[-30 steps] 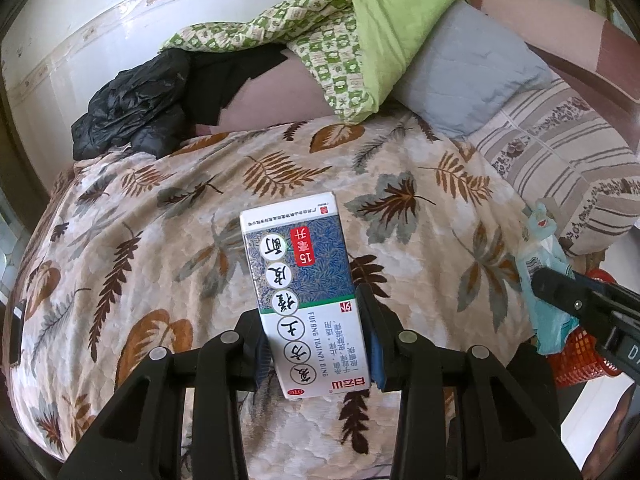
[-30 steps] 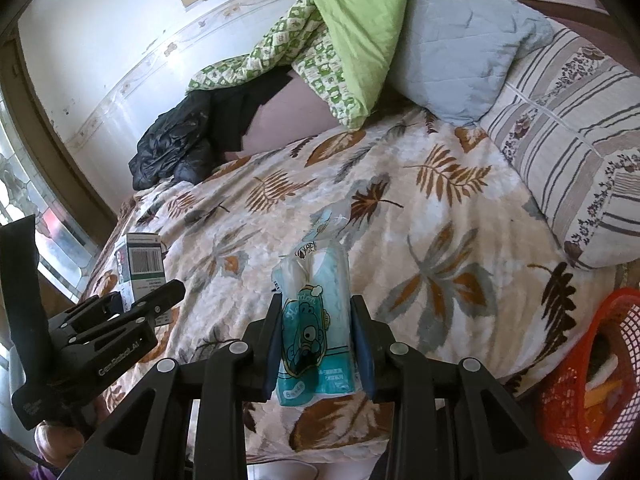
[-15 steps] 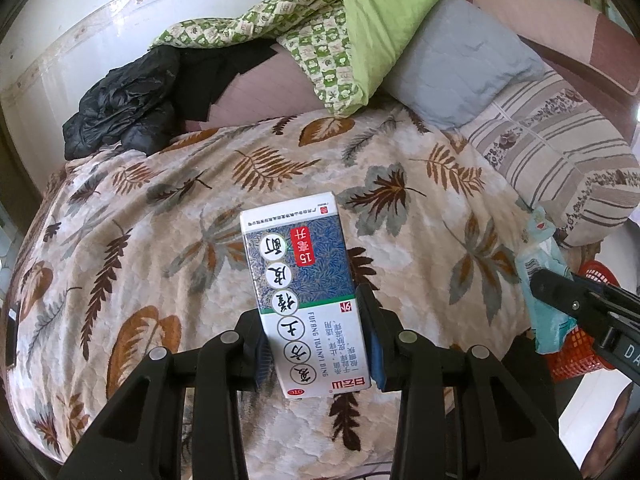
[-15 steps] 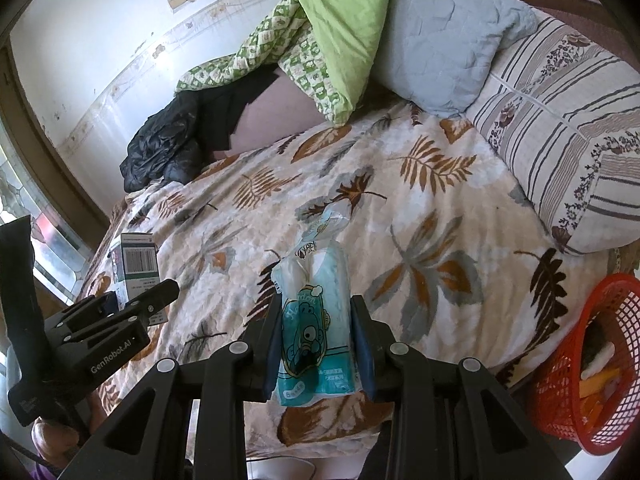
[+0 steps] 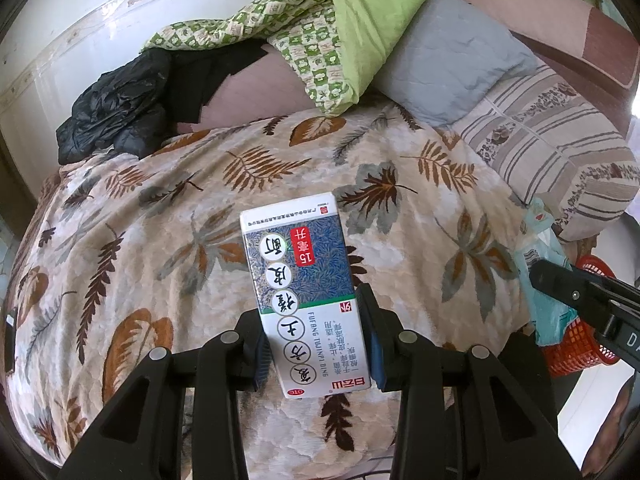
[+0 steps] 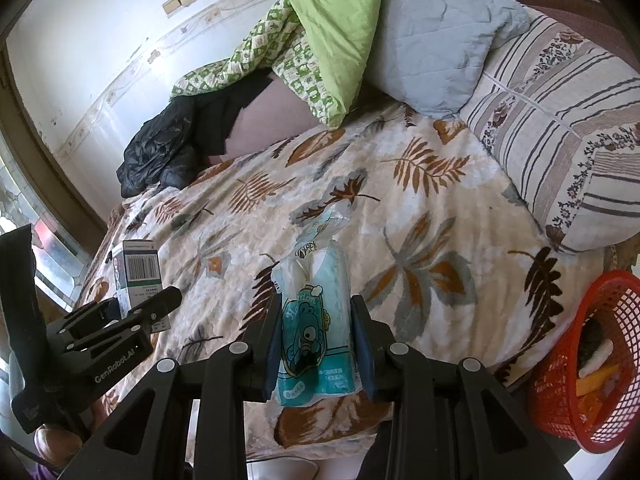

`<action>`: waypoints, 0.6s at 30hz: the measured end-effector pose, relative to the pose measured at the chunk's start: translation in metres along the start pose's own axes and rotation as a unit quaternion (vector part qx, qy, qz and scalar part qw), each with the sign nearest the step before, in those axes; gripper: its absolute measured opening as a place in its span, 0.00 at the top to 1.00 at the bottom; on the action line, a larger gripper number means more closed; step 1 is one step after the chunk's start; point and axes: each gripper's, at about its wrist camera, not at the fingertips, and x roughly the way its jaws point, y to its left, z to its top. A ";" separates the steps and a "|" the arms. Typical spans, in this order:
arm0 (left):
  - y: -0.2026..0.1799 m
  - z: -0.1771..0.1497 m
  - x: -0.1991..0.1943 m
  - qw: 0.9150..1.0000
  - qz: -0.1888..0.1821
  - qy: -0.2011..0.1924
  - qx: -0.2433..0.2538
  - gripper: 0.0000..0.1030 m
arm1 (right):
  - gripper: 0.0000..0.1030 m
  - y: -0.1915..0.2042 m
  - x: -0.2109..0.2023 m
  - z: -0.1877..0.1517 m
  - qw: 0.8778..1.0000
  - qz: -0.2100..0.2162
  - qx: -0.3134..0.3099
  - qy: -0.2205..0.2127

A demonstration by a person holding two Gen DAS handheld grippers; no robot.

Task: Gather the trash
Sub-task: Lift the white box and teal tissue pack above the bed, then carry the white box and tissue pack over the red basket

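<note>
My left gripper [image 5: 314,338] is shut on a white and blue medicine box [image 5: 302,284] with round Chinese characters, held above the leaf-patterned bedspread [image 5: 200,216]. My right gripper [image 6: 316,344] is shut on a teal plastic tissue pack [image 6: 314,312] with a cartoon print. In the right wrist view the left gripper [image 6: 144,310] shows at the lower left with the medicine box [image 6: 138,276] in it. The left wrist view shows the right gripper's fingers [image 5: 568,286] and the tissue pack [image 5: 546,268] at the right edge. A red mesh basket [image 6: 560,400] with scraps inside stands on the floor at the bed's right corner.
A striped pillow [image 6: 560,136], a grey pillow [image 6: 436,36] and a green quilt [image 6: 320,40] lie at the bed's head. Black clothing [image 6: 160,152] is piled by the white wall. A window [image 6: 52,248] is at the left.
Both views have shifted slightly so the bed sits a little further off. The box and the tissue pack stay clamped as before.
</note>
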 end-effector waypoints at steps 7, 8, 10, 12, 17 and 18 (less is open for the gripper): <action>-0.002 0.001 -0.001 1.000 -0.006 0.000 0.001 0.64 | 0.67 -0.001 0.000 0.001 1.000 -0.001 0.000 0.002; -0.003 0.001 -0.001 1.000 -0.008 0.000 0.002 0.64 | 0.67 -0.001 -0.001 0.001 1.000 -0.002 0.000 0.001; -0.006 0.003 -0.002 1.000 -0.012 -0.001 0.007 0.64 | 0.67 -0.002 -0.004 0.002 1.000 -0.006 0.002 -0.003; -0.012 0.006 -0.003 1.000 -0.016 -0.005 0.016 0.64 | 0.67 -0.008 -0.010 0.003 1.000 -0.012 0.009 -0.010; -0.030 0.013 -0.007 0.999 -0.034 -0.013 0.038 0.64 | 0.67 -0.028 -0.025 0.002 0.999 -0.034 0.028 -0.022; -0.034 0.014 -0.008 0.998 -0.037 -0.014 0.041 0.64 | 0.67 -0.032 -0.027 0.002 0.999 -0.038 0.031 -0.024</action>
